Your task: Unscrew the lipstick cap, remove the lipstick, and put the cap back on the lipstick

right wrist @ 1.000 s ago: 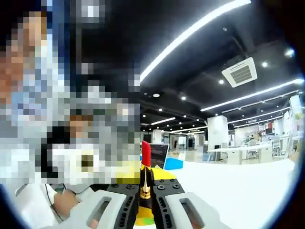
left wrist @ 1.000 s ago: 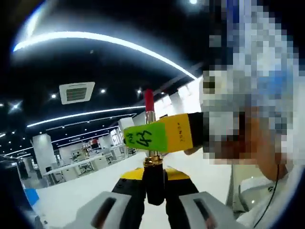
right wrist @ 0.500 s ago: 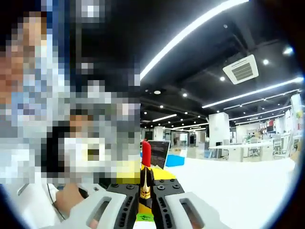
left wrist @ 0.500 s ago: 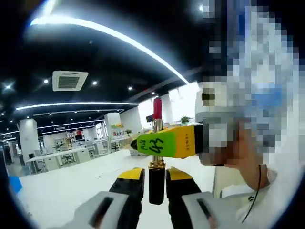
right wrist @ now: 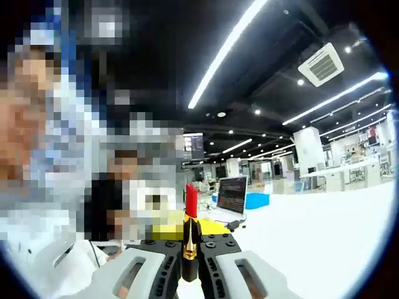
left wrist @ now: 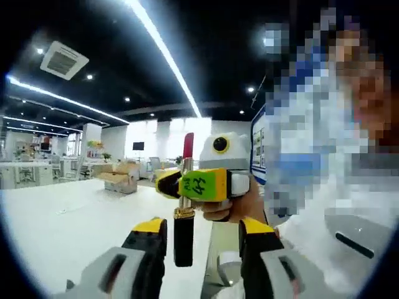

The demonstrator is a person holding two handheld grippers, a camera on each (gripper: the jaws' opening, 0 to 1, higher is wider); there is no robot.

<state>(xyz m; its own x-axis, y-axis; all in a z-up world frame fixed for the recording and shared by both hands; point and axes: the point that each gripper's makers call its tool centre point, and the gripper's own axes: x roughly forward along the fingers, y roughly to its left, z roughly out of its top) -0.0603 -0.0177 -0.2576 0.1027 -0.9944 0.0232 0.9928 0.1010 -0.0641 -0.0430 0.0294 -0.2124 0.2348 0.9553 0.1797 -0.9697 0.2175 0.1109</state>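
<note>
— Yellow-tipped left gripper (left wrist: 199, 240)?
— Its jaws stood apart around the uncapped red lipstick with black-and-gold base (left wrist: 183, 205), seemingly not gripping.
— And the right gripper (right wrist: 190, 265)?
— Clamped on that lipstick, upright above the white table (left wrist: 56, 218).

Bright ceiling light strips (left wrist: 163, 56) glare against a dark ceiling, fisheye-bent, with the white tabletop (right wrist: 324, 237) evenly lit
</note>
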